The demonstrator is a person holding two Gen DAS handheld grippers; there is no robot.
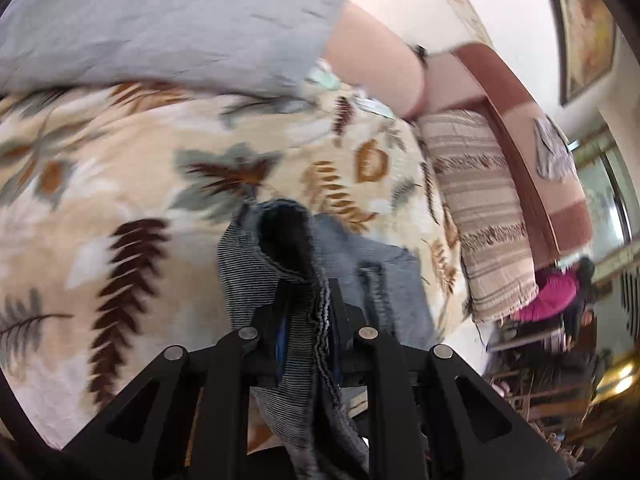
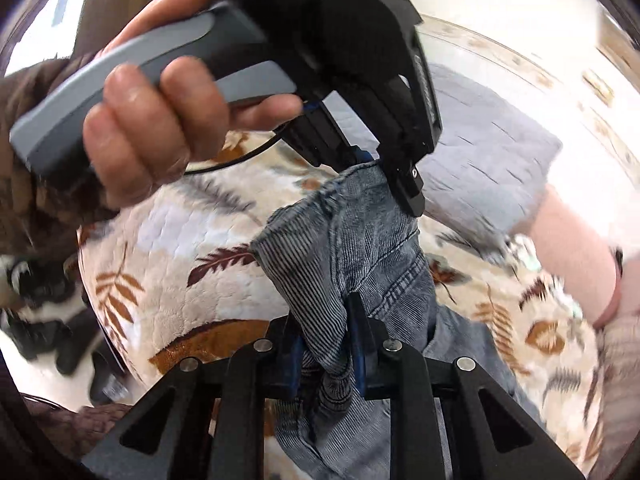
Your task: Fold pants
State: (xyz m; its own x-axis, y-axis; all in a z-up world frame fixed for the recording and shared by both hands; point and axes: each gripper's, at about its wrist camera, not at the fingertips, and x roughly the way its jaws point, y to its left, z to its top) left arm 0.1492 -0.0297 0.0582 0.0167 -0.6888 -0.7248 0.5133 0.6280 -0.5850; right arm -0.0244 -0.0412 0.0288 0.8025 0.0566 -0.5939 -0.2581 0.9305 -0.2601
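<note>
Pants (image 2: 360,240) clamped, leaf-print blanket (image 2: 192,300) beneath

— What do the pants (image 2: 360,248) look like?
— Grey-blue ribbed cloth with stitched seams, bunched and raised above the leaf-patterned blanket (image 1: 120,168).
— Flat?
— No, crumpled; one open hem (image 1: 280,232) faces up.

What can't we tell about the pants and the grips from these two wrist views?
- Pants: both views show only a bunched section; the rest is cut off by the bottom edge and linkages, so fold state is unknown.
- Left gripper: in the right wrist view its body hides where the pads meet the cloth.
- Right gripper: bunched cloth covers the pads in the right wrist view.
- Bedspread: pattern motion-blurred in both views.
</note>
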